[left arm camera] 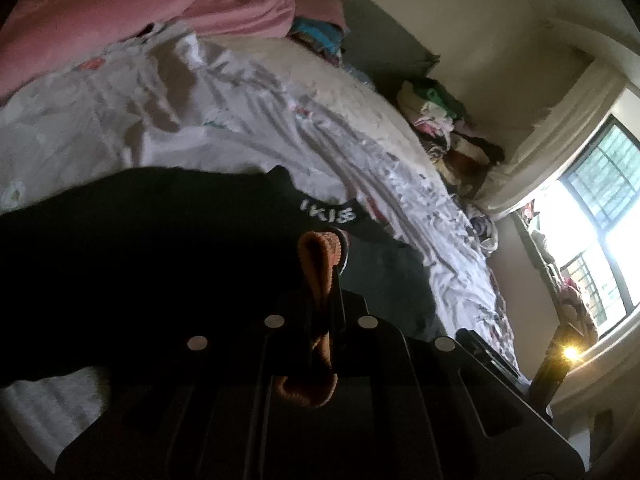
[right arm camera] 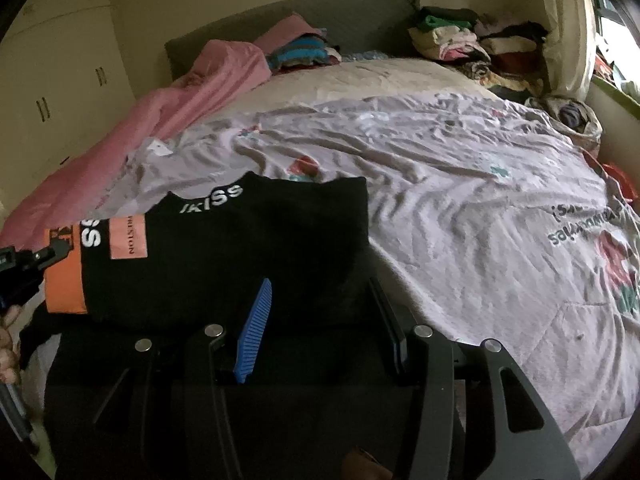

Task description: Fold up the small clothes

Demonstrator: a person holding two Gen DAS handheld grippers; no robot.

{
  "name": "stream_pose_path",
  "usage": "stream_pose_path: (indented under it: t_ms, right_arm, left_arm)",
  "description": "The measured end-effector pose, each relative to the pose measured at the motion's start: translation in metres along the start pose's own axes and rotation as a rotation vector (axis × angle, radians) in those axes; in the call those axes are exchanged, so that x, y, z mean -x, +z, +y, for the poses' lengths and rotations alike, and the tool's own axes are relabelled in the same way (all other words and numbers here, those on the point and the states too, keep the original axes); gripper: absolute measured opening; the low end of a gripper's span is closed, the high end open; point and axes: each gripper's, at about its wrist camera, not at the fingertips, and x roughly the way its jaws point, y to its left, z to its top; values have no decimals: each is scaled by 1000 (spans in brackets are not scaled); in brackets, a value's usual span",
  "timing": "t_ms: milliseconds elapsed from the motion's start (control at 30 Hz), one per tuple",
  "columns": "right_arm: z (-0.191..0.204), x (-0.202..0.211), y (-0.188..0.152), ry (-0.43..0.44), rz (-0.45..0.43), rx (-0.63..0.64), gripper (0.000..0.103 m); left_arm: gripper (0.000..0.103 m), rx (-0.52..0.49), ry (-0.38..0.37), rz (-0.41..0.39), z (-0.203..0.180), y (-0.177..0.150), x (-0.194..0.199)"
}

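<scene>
A black garment (right arm camera: 224,248) with white lettering and orange trim lies partly folded on the bed (right arm camera: 460,208), near its front edge toward the left side, on a pale lilac printed sheet (right arm camera: 480,184).

The left hand-held gripper (left arm camera: 324,264) has its jaws clamped shut on the garment's orange ribbed cuff (left arm camera: 320,256), which bunches up between the fingers and hangs down behind them; in the right wrist view this same tool enters from the left edge at the garment's orange band (right arm camera: 64,280).

The right hand-held gripper (right arm camera: 320,320) hovers over the near edge of the black garment with its jaws partly apart, one blue ribbed pad (right arm camera: 254,332) and one dark finger showing; nothing sits between them, and whether the tips touch the cloth cannot be told.

A pink blanket (right arm camera: 160,120) runs along the bed's left side. Piles of mixed clothes (right arm camera: 472,40) sit at the far right corner by the headboard (right arm camera: 320,20), near a bright window (left arm camera: 600,208).
</scene>
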Motion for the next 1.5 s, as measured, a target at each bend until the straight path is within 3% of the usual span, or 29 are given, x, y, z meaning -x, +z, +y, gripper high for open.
stream_pose_path:
  t_ms: [167, 267, 367, 433, 500, 600, 700, 833, 1100, 1200, 1233, 1500]
  right_arm:
    - [-7, -6, -2, -21, 25, -20, 47]
    - [-8, -12, -2, -41, 42, -19, 47]
    - [-9, -19, 0, -59, 65, -18, 47]
    - [-8, -27, 1, -74, 85, -1, 47]
    - [-6, -34, 2, -74, 99, 9, 47]
    - [-4, -43, 5, -78, 114, 18, 47]
    - [2, -45, 7, -64, 107, 29, 47]
    - [18, -47, 8, -30, 96, 81, 48]
    - [48, -57, 8, 5, 100, 230, 49]
    - [40, -77, 1, -77, 196, 216, 50]
    - [34, -81, -2, -69, 209, 191, 50]
    - [29, -57, -8, -24, 167, 148, 55]
  left_arm:
    - [3, 26, 44, 5, 14, 2, -3]
    - [20, 43, 43, -4, 20, 4, 1]
    - [20, 36, 79, -28, 22, 4, 7]
    - [27, 18, 114, -34, 21, 3, 8]
    - [34, 15, 139, -18, 24, 2, 4]
    - [35, 32, 176, 43, 35, -5, -12]
    - [35, -6, 232, 84, 33, -14, -27]
    - [35, -108, 405, 135, 32, -27, -42]
    - [35, -155, 455, 141, 34, -38, -42]
    - [35, -132, 427, 145, 38, -37, -37]
    - [35, -127, 419, 146, 39, -37, -36]
    - [34, -105, 368, 135, 37, -38, -26]
